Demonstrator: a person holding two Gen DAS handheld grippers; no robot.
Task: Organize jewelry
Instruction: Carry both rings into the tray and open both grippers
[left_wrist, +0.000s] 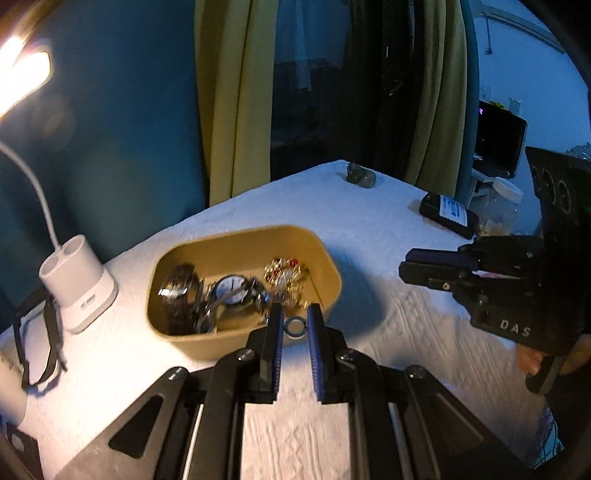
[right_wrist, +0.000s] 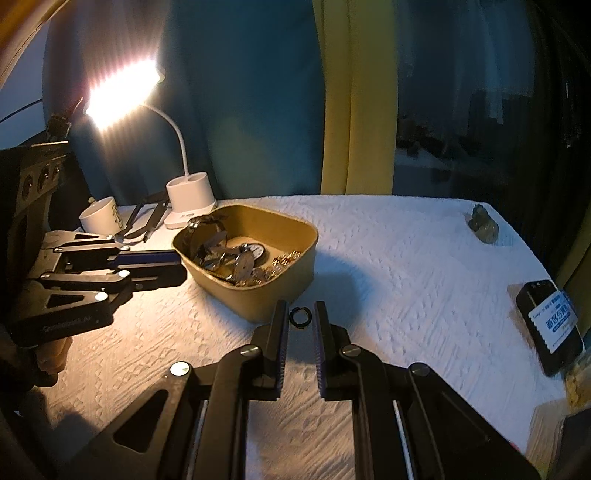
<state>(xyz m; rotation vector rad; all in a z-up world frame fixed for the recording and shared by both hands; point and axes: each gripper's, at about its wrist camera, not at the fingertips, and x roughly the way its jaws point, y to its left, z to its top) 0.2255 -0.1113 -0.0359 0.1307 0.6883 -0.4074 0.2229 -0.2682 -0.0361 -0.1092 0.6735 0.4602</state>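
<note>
Left gripper: clenched on 1 small dark ring, lower centre of frame, held against the near wall of the tan tray. The tray stands mid-frame on the white cloth and contains watches and gold pieces.

Right gripper: jaws drawn close, with a second ring between the tips, just beside the tray's near corner. Whether the pads press on it cannot be told.

A tan oval tray sits on the white cloth, holding watches and gold trinkets heaped together. A small dark ring lies just beside its near wall.
</note>
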